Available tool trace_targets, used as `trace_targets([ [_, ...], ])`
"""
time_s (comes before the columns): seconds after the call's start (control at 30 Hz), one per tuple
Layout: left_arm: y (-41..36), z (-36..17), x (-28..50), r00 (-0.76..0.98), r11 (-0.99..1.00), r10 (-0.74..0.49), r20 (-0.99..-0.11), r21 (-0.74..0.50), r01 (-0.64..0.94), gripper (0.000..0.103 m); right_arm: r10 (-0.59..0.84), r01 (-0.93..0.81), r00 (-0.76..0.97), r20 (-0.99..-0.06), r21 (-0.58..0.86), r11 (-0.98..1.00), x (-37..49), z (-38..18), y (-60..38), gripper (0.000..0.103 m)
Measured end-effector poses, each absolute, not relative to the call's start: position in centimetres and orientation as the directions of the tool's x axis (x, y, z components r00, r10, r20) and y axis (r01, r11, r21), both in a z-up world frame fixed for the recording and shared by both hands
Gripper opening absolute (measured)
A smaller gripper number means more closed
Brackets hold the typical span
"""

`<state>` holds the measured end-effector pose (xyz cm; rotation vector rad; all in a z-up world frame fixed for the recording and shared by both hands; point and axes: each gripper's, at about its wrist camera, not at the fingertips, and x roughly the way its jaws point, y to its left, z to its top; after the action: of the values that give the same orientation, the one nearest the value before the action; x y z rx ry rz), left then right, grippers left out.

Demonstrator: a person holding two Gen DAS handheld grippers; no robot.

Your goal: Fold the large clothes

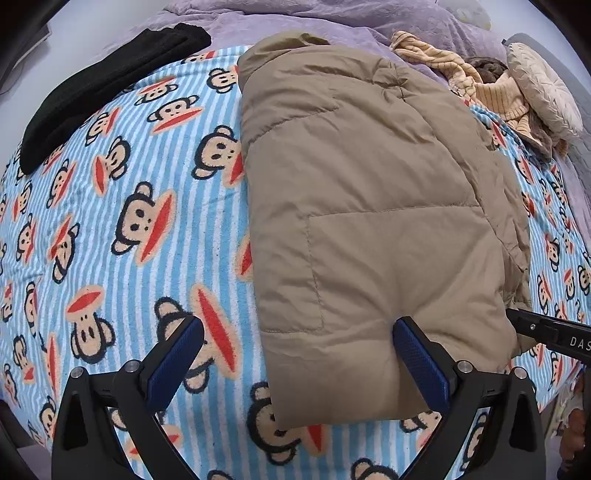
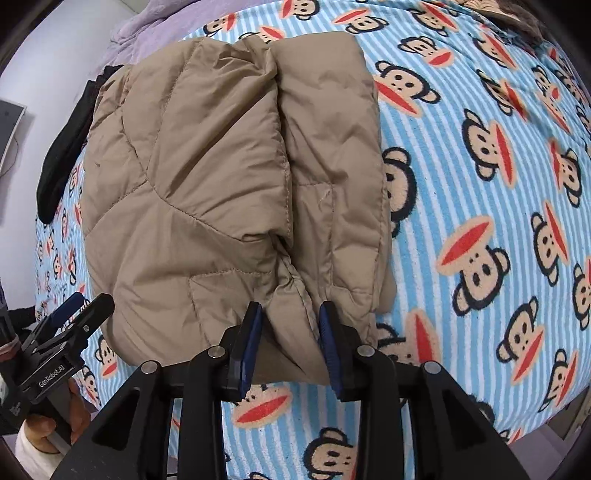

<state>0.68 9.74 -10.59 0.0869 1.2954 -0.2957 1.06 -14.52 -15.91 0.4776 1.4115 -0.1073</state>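
**Q:** What does each tool hold, starting from the nearest parts?

**A:** The right gripper [image 2: 290, 332] has its blue pads narrowed onto a bunched fold of the near hem of the tan puffer jacket [image 2: 229, 177]; fabric fills the gap between them, so it appears clamped on the hem. The left gripper [image 1: 297, 354] stands wide apart. Its right-side pad presses into the jacket's near edge, its left-side pad hangs over the bare monkey-print blanket [image 1: 129, 221], and nothing is gripped between them.

**Q:** Where does the jacket lie relative to the tools?

**A:** Directly ahead of both, on the blanket. It is already folded into a long, narrow bundle. Its long axis runs straight away from the fingers, near hem to far collar end. In the left wrist view the bundle sits ahead and to the right of centre; in the right wrist view it sits ahead and slightly left.

**Q:** Which hand is better placed for the next fold?

**A:** Judged from these views, the right, since it already holds the near end; carrying that end forward along the long axis would halve the bundle. The left would first need to close on the hem.

**Q:** What lies beyond?

**A:** A black garment [image 1: 110, 77] far left, striped yellow clothing [image 1: 476, 81] far right, and a lilac cover [image 1: 295, 14].
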Motion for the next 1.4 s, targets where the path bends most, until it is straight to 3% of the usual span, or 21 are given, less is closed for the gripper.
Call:
trace_targets([
  [0.3,10.1,-8.0,0.2,0.266,0.966,-0.168,-0.949,-0.104,0.237,0.103,0.197,0.33,0.182,-0.963,0.249,0.911,-0.2,-13.1,-14.5,0.042],
  [0.73,9.7,-4.9,-4.1,0.29,0.976,-0.118,-0.95,-0.058,0.21,0.103,0.257,0.283,0.231,-0.938,0.318,0.905,-3.8,-9.8,-15.8,0.043],
  [0.87,9.7,-4.5,-5.2,0.285,0.981,-0.108,-0.952,-0.056,0.187,0.103,0.257,0.271,0.24,-0.936,0.319,0.908,-4.8,-9.0,-15.7,0.056],
  [1.2,9.8,-4.0,-7.0,0.268,0.981,-0.076,-0.96,-0.024,0.191,0.103,0.267,0.258,0.239,-0.934,0.326,0.91,-5.4,-9.2,-14.5,0.056],
  [1.27,10.0,-3.8,-7.1,0.269,0.982,-0.078,-0.96,-0.027,0.188,0.103,0.261,0.258,0.239,-0.935,0.32,0.911,-5.5,-8.9,-14.5,0.064],
  [1.4,10.0,-2.8,-7.3,0.302,0.983,-0.053,-0.952,0.002,0.181,0.103,0.249,0.254,0.26,-0.933,0.315,0.914,-5.6,-7.9,-14.5,0.066],
])
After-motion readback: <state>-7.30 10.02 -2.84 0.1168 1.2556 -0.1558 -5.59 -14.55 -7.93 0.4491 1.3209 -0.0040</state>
